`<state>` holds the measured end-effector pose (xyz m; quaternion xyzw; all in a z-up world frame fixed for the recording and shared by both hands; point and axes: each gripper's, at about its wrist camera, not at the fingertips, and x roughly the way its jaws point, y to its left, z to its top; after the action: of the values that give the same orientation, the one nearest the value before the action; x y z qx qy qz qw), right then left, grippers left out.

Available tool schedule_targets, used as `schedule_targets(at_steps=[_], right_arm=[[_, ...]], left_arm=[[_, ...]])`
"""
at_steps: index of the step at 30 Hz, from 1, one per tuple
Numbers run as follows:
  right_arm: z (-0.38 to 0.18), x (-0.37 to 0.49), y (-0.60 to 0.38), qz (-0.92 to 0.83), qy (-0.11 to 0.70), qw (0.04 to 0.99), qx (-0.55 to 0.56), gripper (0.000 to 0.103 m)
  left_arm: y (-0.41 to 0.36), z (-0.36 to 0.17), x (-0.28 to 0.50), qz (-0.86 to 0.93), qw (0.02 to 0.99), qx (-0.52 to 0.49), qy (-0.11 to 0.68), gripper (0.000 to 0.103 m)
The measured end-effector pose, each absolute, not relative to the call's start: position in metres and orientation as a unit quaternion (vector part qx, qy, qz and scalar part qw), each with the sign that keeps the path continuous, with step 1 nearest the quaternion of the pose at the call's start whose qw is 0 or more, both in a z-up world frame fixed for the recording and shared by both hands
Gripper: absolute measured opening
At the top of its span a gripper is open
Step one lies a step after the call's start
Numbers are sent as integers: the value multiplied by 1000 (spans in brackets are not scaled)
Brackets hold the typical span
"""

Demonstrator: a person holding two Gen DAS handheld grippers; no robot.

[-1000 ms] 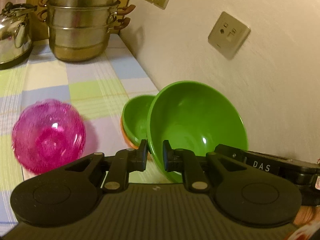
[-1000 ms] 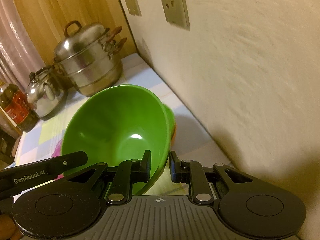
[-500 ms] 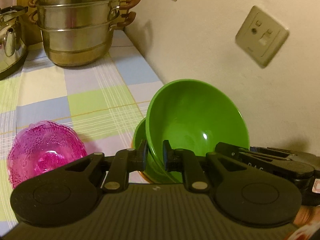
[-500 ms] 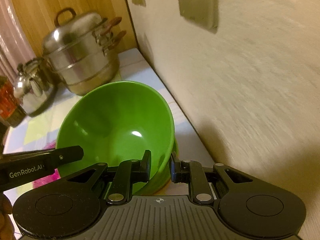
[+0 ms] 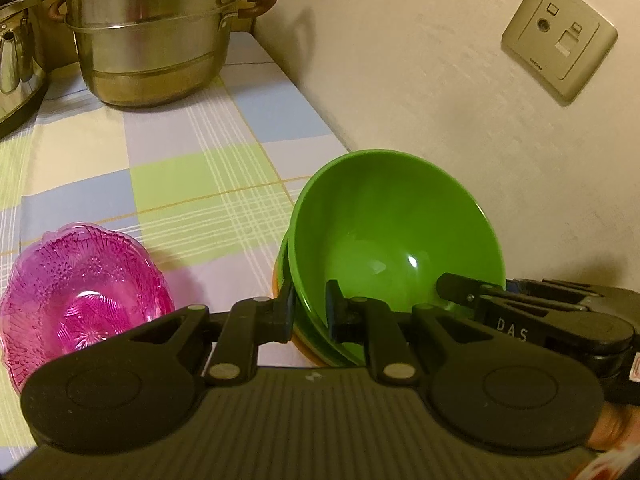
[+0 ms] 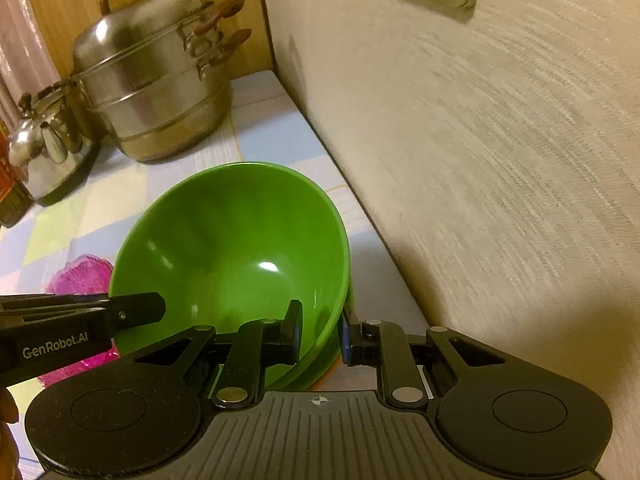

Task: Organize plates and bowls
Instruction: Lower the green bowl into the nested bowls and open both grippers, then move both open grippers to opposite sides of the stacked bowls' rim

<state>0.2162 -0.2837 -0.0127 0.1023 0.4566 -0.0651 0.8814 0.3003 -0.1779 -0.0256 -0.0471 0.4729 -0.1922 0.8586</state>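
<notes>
At the bottom of each frame you had both tools clamped on 1 big green bowl: your left gripper pinched its near rim at lower centre of the left view, and your right gripper pinched the rim on the wall side at lower centre of the right view. That bowl sat tilted, low over a second green bowl that peeked out beneath its left edge, with an orange dish under that; whether it had seated fully I cannot tell. So I judge the nesting nearly done, with release left. At lower left of the left view, the pink glass bowl stood alone on the checked cloth, well apart from the stack, and looked like your next job. Farther back, at upper left, a steel steamer pot and a kettle stood.
</notes>
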Motion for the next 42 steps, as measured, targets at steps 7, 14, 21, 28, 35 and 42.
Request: schedule_targets(at_steps=[7, 14, 21, 28, 35, 42], right_arm=[[-19, 218, -279, -67, 454, 884, 89, 19], [-23, 217, -280, -64, 448, 887, 96, 19], [-18, 209, -284, -73, 428, 895, 100, 46], [-8, 192, -294, -80, 410, 898, 140, 46], [0, 164, -294, -86, 400, 896, 171, 46], [1, 139, -289, -81, 404, 891, 188, 46]], left_arm=[[-178, -29, 302, -191, 860, -45, 472, 14], [-175, -31, 302, -190, 861, -46, 469, 14], [-165, -27, 299, -182, 867, -67, 459, 23], [-154, -15, 287, -181, 871, -91, 447, 25], [-148, -8, 266, -179, 870, -106, 446, 25], [-144, -6, 238, -176, 870, -111, 447, 28]])
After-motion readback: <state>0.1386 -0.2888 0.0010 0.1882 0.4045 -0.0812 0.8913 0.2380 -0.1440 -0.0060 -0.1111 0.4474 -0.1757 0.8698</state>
